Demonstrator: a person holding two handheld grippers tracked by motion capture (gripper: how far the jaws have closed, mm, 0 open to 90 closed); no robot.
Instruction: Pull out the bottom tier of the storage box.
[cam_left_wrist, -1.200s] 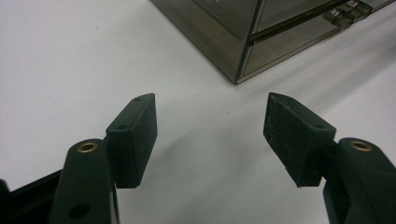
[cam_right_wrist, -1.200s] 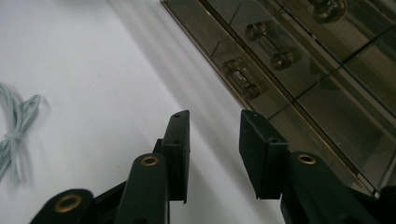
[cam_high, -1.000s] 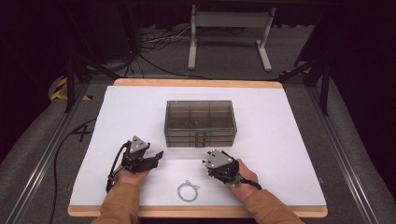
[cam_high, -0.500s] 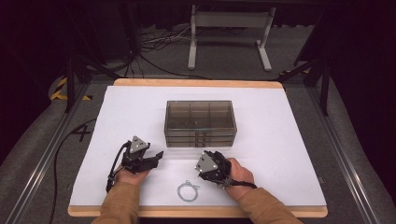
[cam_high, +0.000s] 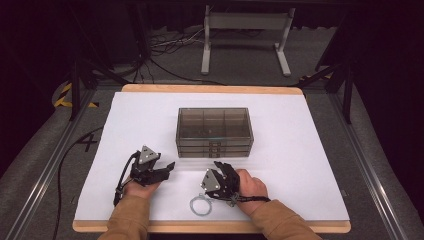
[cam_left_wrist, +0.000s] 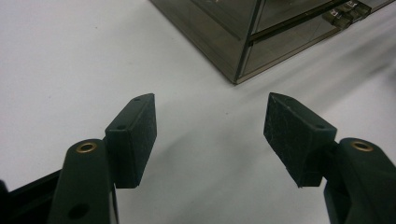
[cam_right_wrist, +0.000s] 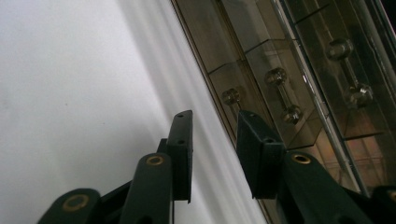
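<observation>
Nothing is opened yet: the drawer box (cam_high: 214, 132) sits shut mid-table. The right gripper (cam_high: 218, 170), jaws narrowly apart and empty, nears its front; the left gripper (cam_high: 167, 167) waits wide open; ring (cam_high: 200, 205) untouched.

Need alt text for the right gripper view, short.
The right gripper, jaws slightly apart with nothing between them, points at the front of a smoky transparent drawer box, tilted in the frame, with round drawer knobs showing. White table cover lies to its left.

- White surface (cam_high: 300, 150) brightly lit from above; surroundings dark.
- Soft shadows under the drawer box (cam_high: 214, 131).
- Right gripper view: streaked blur.
</observation>
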